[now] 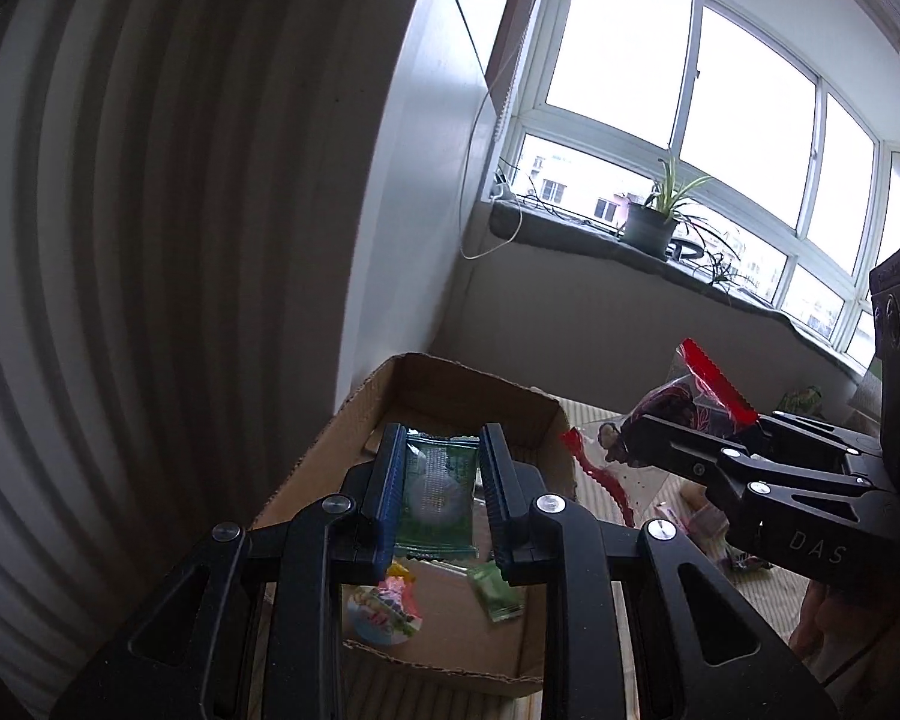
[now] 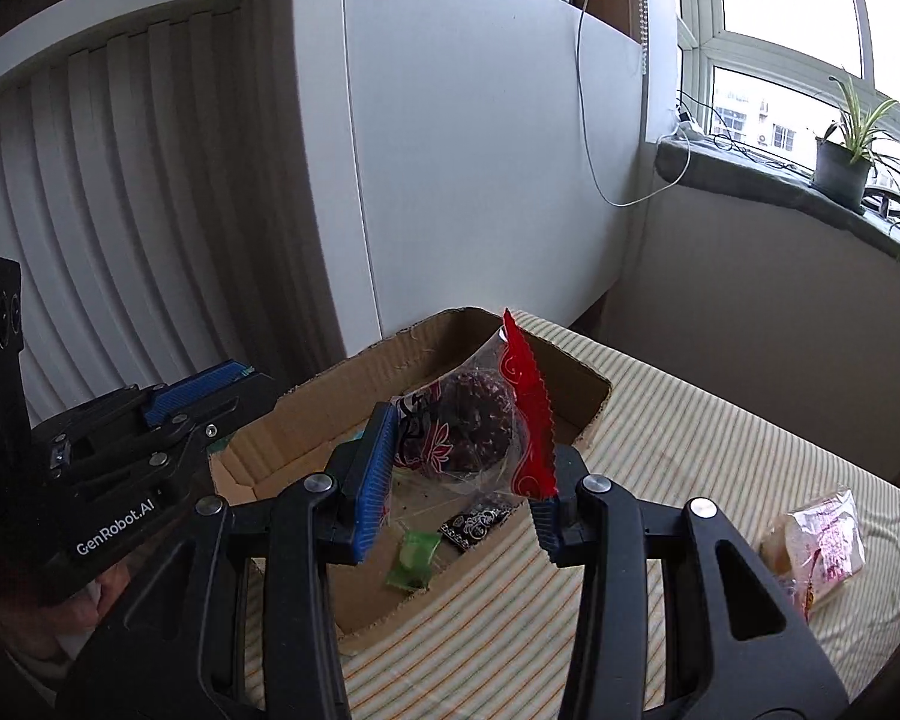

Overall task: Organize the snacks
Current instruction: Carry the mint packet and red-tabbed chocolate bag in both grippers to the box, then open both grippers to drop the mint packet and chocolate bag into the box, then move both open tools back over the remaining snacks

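Two packets are in my grip: my left gripper [image 1: 439,483] pinches a green packet [image 1: 437,495], and my right gripper [image 2: 459,480] clamps a clear red-edged bag [image 2: 480,420] holding a dark pastry, both above the cardboard box [image 2: 306,414]. Inside lie a small green sweet [image 2: 413,558], a black packet [image 2: 480,521] and a round jelly cup [image 1: 383,615]. One pink-printed packet [image 2: 819,546] waits on the striped cloth [image 2: 690,450], so sorting seems over halfway.

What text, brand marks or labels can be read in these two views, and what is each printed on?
"GenRobot.AI": side of the left gripper.
"DAS": side of the right gripper.
Print on the green packet, the round colourful snack, the red-edged wrapper and the black packet: too blurred to read.
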Tool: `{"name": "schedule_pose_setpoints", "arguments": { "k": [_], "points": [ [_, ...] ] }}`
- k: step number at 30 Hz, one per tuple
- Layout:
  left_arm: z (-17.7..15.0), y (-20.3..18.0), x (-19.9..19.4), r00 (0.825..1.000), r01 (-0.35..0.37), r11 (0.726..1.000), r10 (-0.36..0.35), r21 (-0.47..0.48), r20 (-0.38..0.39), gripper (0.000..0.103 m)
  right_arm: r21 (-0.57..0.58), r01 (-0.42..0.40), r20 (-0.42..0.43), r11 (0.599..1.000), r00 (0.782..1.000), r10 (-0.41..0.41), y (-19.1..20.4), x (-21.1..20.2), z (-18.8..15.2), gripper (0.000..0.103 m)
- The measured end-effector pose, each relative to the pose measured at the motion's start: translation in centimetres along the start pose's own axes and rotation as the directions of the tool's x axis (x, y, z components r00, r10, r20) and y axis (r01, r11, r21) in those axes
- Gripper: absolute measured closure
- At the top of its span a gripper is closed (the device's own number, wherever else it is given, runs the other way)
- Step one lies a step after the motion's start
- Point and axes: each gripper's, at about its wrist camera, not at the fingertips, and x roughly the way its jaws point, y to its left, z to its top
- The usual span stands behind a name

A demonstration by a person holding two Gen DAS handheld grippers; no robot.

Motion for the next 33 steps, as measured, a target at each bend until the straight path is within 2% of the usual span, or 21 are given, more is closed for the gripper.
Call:
{"name": "schedule_pose_setpoints", "arguments": {
  "k": [8, 10, 12, 13, 14, 16, 24, 33],
  "points": [
    [-1.3, 1.5, 3.1, 0.997, -0.014, 1.000, 0.013, -0.013, -0.079, 0.080, 0.016, -0.038, -0.053, 0.999, 0.998, 0.039, -0.3, 4.4, -0.5, 0.060],
    [-1.5, 1.5, 3.6, 0.996, -0.021, 1.000, 0.019, -0.015, -0.089, 0.080, 0.020, -0.045, -0.068, 0.999, 0.997, 0.047, -0.5, 5.2, -0.5, 0.058],
    [-1.6, 1.6, 3.9, 0.996, -0.024, 0.999, 0.022, -0.023, -0.090, 0.079, 0.020, -0.038, -0.072, 0.999, 0.997, 0.040, -0.7, 5.7, -0.5, 0.051],
    [-1.7, 1.6, 4.0, 0.995, -0.029, 0.999, 0.027, -0.023, -0.092, 0.067, 0.024, -0.029, -0.067, 0.999, 0.997, 0.031, -1.0, 5.7, -0.6, 0.047],
    [-1.8, 1.7, 4.1, 0.995, -0.044, 0.999, 0.042, -0.021, -0.088, 0.049, 0.032, -0.031, -0.063, 0.999, 0.997, 0.033, -1.2, 5.7, -0.6, 0.045],
    [-1.9, 2.0, 3.9, 0.995, -0.075, 0.997, 0.074, -0.027, -0.069, 0.035, 0.041, -0.029, -0.063, 0.999, 0.998, 0.032, -1.5, 5.6, -0.6, 0.041],
    [-1.3, 2.3, 2.9, 0.996, -0.070, 0.997, 0.068, -0.041, -0.059, 0.034, 0.023, -0.032, -0.039, 0.999, 0.999, 0.033, -0.7, 4.0, -0.3, 0.041],
    [-0.5, 1.4, 0.2, 0.996, -0.085, 0.996, 0.084, -0.021, -0.024, 0.032, 0.033, -0.032, 0.028, 0.999, 0.999, 0.031, -0.8, 0.0, -0.5, 0.041]
  ]
}}
